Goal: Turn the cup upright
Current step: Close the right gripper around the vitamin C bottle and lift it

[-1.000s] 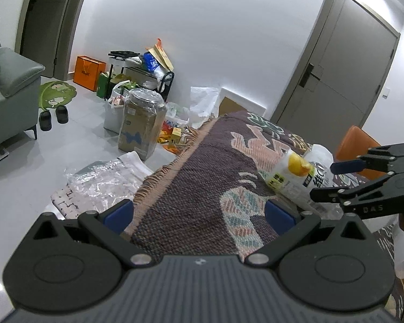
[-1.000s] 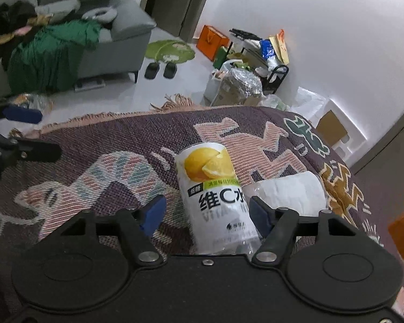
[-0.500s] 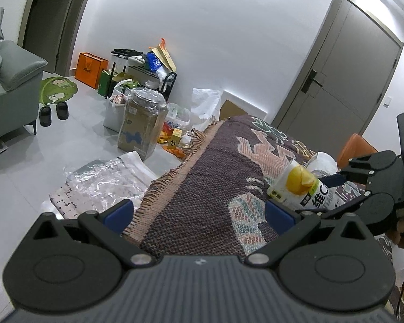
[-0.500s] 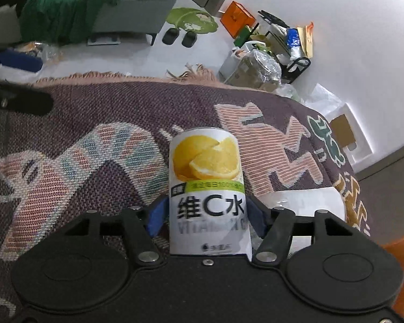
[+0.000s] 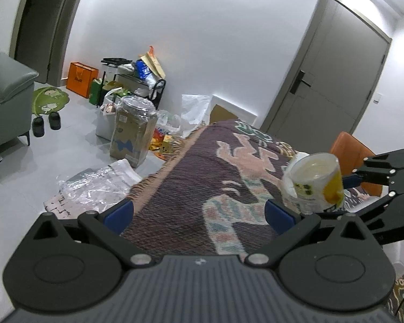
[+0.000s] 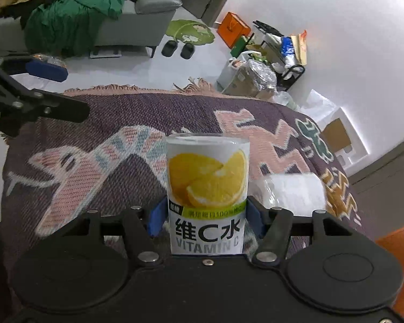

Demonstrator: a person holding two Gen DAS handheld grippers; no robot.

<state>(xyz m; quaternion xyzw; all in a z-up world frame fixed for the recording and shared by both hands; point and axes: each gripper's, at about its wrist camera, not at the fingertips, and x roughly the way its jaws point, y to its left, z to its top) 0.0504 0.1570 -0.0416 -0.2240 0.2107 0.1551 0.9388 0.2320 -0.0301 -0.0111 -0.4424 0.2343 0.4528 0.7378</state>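
The cup (image 6: 207, 188) is a white cylinder with lemon slices and "VITAMIN C" printed on it. My right gripper (image 6: 206, 219) is shut on its lower part and holds it above the patterned blanket (image 6: 107, 123). In the left wrist view the cup (image 5: 313, 181) is tilted, its pale round end facing the camera, with the right gripper (image 5: 344, 193) behind it. My left gripper (image 5: 199, 212) is open and empty above the blanket's left part (image 5: 202, 183); it also shows at the left in the right wrist view (image 6: 64, 91).
A white plastic-wrapped roll (image 6: 293, 191) lies on the blanket right of the cup. An orange chair (image 5: 355, 158) stands at the right. Boxes, bags and a wrapped jar (image 5: 133, 132) clutter the floor by the wall. A grey sofa (image 6: 137, 18) stands at the far left.
My right gripper closed on the cup, lifted it off the blanket and turned it, so its round end now faces the left camera. My left gripper stayed open in place.
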